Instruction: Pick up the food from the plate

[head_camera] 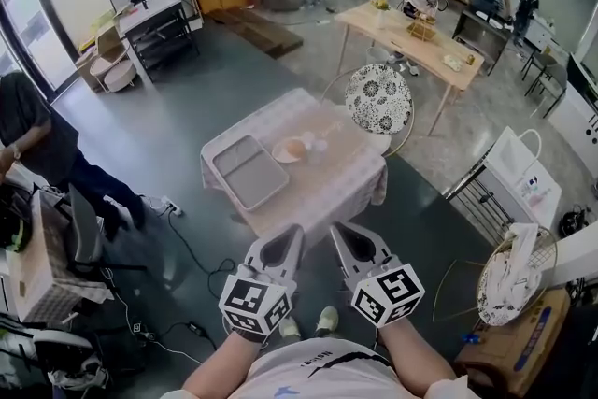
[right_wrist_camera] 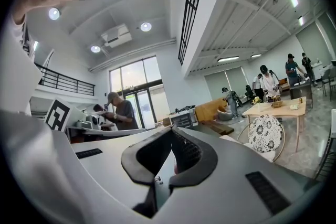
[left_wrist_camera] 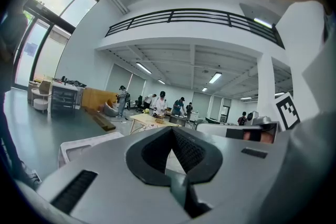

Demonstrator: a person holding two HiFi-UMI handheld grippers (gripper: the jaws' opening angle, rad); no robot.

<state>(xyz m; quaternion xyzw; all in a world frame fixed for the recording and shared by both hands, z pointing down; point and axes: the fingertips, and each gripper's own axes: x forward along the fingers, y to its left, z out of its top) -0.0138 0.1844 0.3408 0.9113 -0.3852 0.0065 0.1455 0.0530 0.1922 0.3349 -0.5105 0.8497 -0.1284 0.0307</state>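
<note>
Both closed, nothing held, left tongs [head_camera: 293,231], right tongs [head_camera: 340,229], at near edge of table [head_camera: 327,184], plate [head_camera: 290,150] well beyond.

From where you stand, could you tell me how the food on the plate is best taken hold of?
Probably from above, pinching across its sides: the food lies low in the plate, open on top. Come in from the near right, since the tray lies close on the plate's left. Its exact shape is too small to tell.
</note>
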